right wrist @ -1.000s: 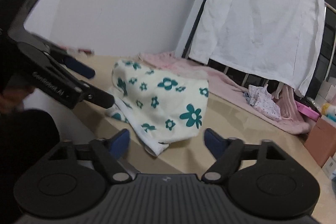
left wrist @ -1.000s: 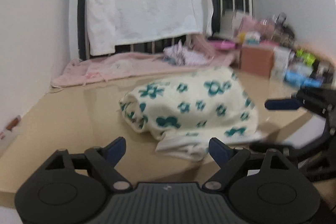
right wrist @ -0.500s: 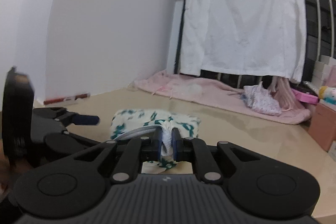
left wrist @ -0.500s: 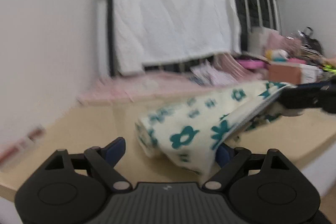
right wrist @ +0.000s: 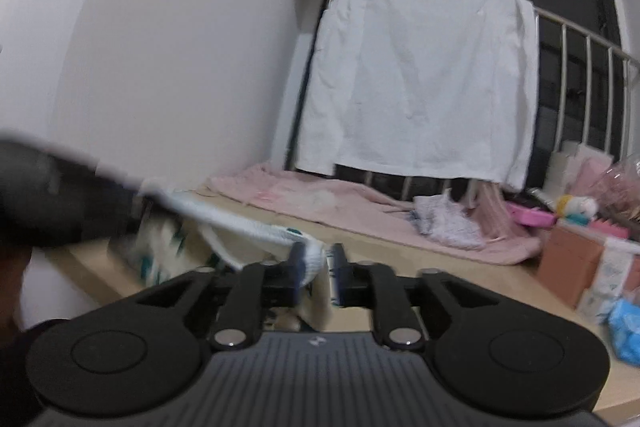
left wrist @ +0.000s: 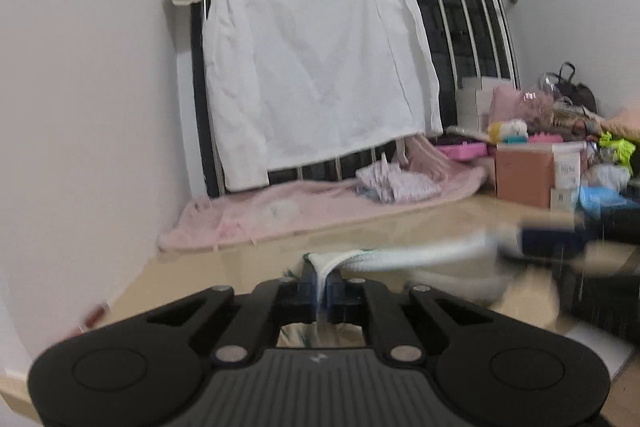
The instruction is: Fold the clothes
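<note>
Near edge of the table: left gripper [left wrist: 320,287], fingers clamped on the hem of the floral garment [left wrist: 400,253].
Floral garment: cream with teal flowers, lifted off the beige table [left wrist: 180,267] and stretched as a taut band between both tools; the rest hangs below, mostly cut off by the tool bodies.
Hard to make out: motion blur smears the band and the far tool in each view; the fold state cannot be told.
Right gripper [right wrist: 316,265]: fingers pinched on a bunched edge of the garment [right wrist: 248,225].
Back rail: white sheet [left wrist: 316,67] draped over a metal railing [left wrist: 476,27], hiding most bars.
Below it: pink blanket [left wrist: 280,211] with a small patterned cloth [left wrist: 396,183] lying on top.
Far right: brown box [left wrist: 524,179], contents unseen, amid blurred clutter.
</note>
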